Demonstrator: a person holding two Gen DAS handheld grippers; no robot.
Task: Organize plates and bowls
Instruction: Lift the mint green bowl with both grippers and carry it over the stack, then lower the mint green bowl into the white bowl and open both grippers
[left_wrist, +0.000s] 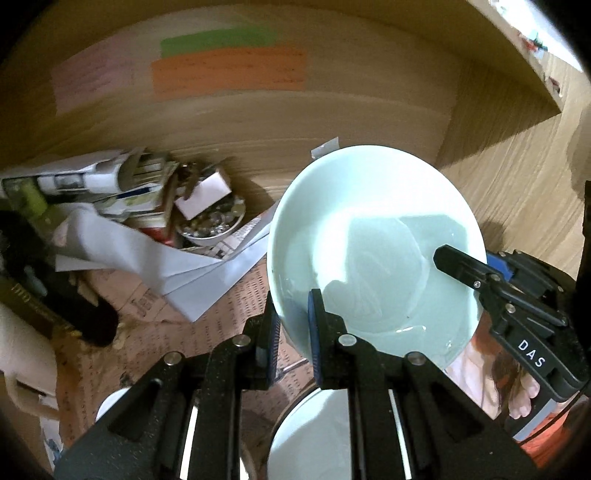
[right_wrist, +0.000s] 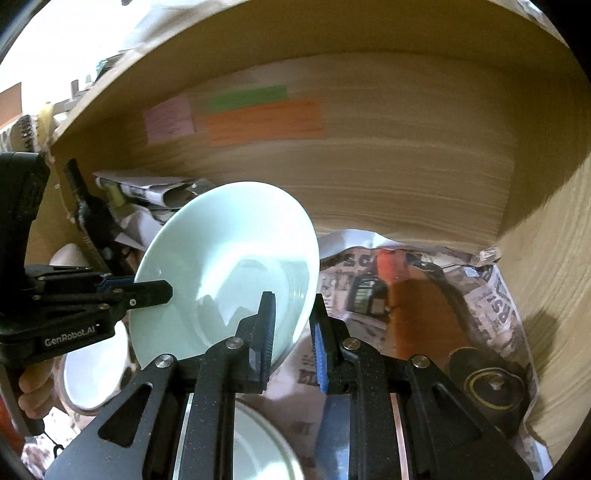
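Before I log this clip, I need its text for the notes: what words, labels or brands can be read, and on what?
"DAS": white letters on the right gripper body, left wrist view.
"GenRobot.AI": on the left gripper body, right wrist view.
Newspaper lining on the shelf: large headline letters show, too blurred and creased to read.
Pink, green and orange notes on the back panel: writing too blurred to read.

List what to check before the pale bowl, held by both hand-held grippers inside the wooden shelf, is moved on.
1. Left hand-held gripper clamps the bowl rim: ok.
2. Right hand-held gripper clamps the opposite rim: ok.
3. Bowl is empty: ok.
4. Bowl is level: not ok, it is tilted.
5. Bowl clears the papers and the small dish beside it: ok.
6. Free spot on the newspaper lining: ok.
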